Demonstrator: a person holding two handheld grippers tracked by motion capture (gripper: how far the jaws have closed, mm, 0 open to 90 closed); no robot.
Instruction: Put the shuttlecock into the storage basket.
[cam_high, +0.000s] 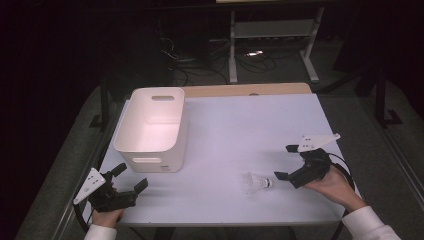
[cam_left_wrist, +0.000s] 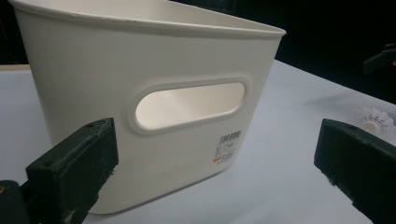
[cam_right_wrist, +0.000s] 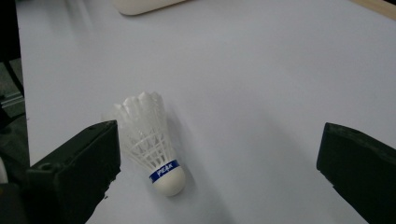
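A white shuttlecock (cam_high: 256, 182) with a blue band lies on its side on the white table, cork toward the right. In the right gripper view the shuttlecock (cam_right_wrist: 150, 141) rests just in front of the wide-apart jaws, close to the left one. My right gripper (cam_high: 286, 162) is open, just right of the shuttlecock, held by a hand. My left gripper (cam_high: 130, 176) is open near the front left corner, below the white bin (cam_high: 152, 127). The bin's handle wall (cam_left_wrist: 154, 112) looms close between the left jaws.
The white table (cam_high: 240, 130) has a wooden strip along its far edge. The bin stands at the left. Beyond the table, a white frame and cables sit on the dark floor. The shuttlecock (cam_left_wrist: 376, 120) is visible far right in the left gripper view.
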